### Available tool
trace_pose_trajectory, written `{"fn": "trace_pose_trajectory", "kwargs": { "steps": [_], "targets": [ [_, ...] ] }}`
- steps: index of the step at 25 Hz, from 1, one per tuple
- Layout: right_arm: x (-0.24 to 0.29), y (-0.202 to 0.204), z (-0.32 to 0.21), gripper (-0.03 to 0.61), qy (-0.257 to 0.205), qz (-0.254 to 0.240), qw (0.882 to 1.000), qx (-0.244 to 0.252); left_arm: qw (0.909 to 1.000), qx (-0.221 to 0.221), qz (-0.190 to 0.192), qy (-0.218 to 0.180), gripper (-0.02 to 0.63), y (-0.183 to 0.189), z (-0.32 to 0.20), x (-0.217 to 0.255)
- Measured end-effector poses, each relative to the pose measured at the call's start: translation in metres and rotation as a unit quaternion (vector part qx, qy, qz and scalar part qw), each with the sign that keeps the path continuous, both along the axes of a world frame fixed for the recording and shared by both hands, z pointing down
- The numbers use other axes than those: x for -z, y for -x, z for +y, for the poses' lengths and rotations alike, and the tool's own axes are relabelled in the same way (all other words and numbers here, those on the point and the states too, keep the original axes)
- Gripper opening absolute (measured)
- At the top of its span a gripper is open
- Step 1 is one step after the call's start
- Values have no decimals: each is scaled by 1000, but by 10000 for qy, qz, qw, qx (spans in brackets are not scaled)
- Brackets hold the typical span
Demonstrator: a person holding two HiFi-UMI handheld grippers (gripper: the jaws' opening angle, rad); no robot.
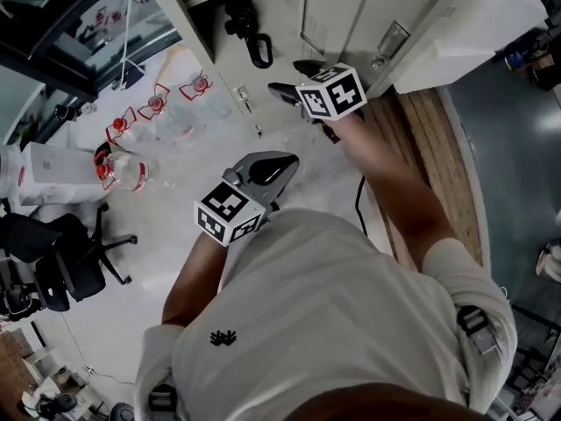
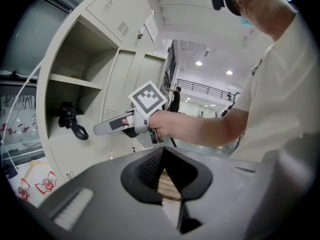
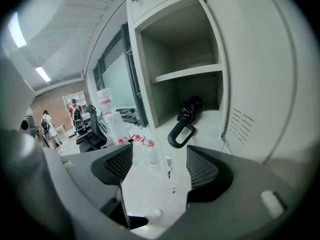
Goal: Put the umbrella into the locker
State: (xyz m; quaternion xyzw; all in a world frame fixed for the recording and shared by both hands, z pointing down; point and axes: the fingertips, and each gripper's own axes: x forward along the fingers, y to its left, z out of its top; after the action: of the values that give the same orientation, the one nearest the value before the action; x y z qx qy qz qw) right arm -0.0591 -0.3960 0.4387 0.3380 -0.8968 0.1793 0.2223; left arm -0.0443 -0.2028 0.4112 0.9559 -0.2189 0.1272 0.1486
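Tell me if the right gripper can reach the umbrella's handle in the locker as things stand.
Probably yes. The right gripper is open and faces the umbrella, whose handle overhangs the locker shelf edge; the door stands open and nothing lies between.

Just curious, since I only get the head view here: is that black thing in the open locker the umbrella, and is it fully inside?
Observer: Yes. The right gripper view shows the umbrella lying on the compartment floor beneath a shelf. Its loop handle sticks out over the front edge.
Visitor: Is a gripper holding it?
Observer: No. That view shows the right gripper with its jaws apart, nothing between them, clear of the umbrella.
Visitor: And the other one?
Observer: The left gripper view shows the left gripper with its jaws together and empty.
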Motion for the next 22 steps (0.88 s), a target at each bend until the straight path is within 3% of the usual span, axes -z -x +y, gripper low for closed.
{"fn": "trace_pose_trajectory", "kwargs": {
  "steps": [11,22],
  "targets": [
    [-17,-40,110,319,-95,-376,9986,363,9993,368,-97,-23,54,-28,63,-32],
    [-23,-79,200,225,10,-580,9978,315,9983,548,-194,26,54,-35,113,-44]
  ]
}}
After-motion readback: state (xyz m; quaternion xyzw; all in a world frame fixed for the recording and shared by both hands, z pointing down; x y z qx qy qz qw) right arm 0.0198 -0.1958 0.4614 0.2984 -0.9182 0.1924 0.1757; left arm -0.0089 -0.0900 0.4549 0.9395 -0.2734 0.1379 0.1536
